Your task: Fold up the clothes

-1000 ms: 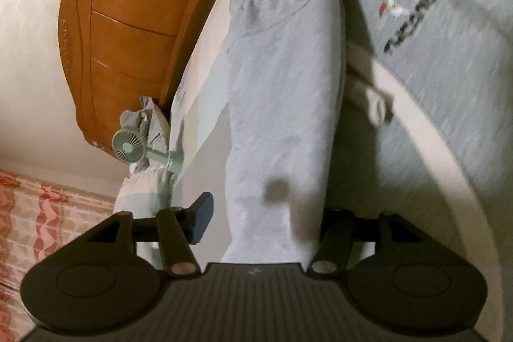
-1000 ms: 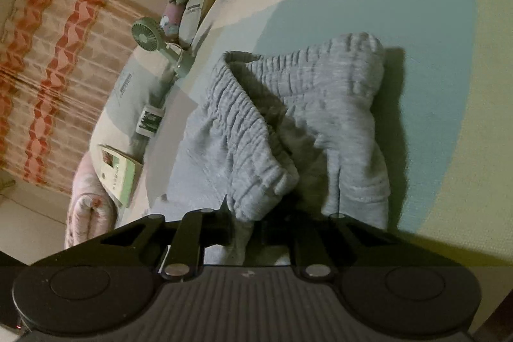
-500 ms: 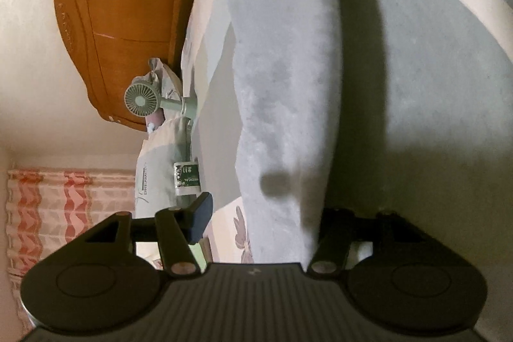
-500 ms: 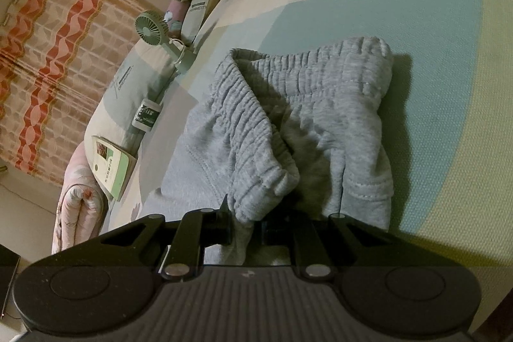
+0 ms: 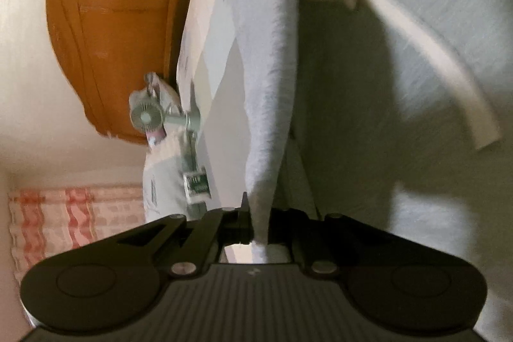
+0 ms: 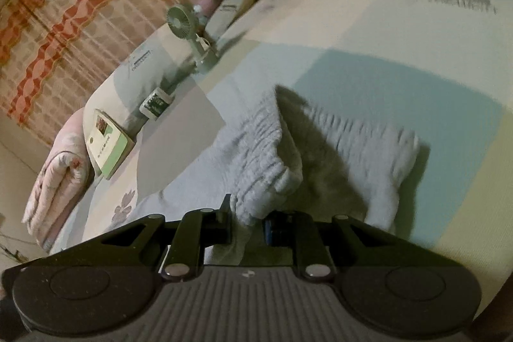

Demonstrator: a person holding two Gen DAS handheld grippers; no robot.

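Left wrist view first: the left gripper (image 5: 258, 225) has its jaws pressed together on a thin fold of the grey trousers (image 5: 269, 60), and the cloth runs away from the pinch in a long taut strip towards the far end of the bed (image 5: 205, 21). To its right hangs a grey top (image 5: 449, 21) with a pale strap (image 5: 433, 47) curving across it, all of it blurred. On the left stands the wooden headboard (image 5: 112, 21), with a small fan (image 5: 146, 117) in front of it and a striped curtain (image 5: 64, 213) low in the corner.

From the right wrist view, the right gripper (image 6: 247, 223) is clamped on the gathered waistband (image 6: 266, 156) of the same trousers, its jaws easing apart a little while the bunched elastic sits between the pads. The waistband is raised off the sheet (image 6: 400, 85), with the rest of the garment lying near and left of it on the bed. Far left along the bed edge sit the fan, a small box (image 6: 155, 103), a green booklet (image 6: 109, 146) and a rolled quilt (image 6: 54, 181).
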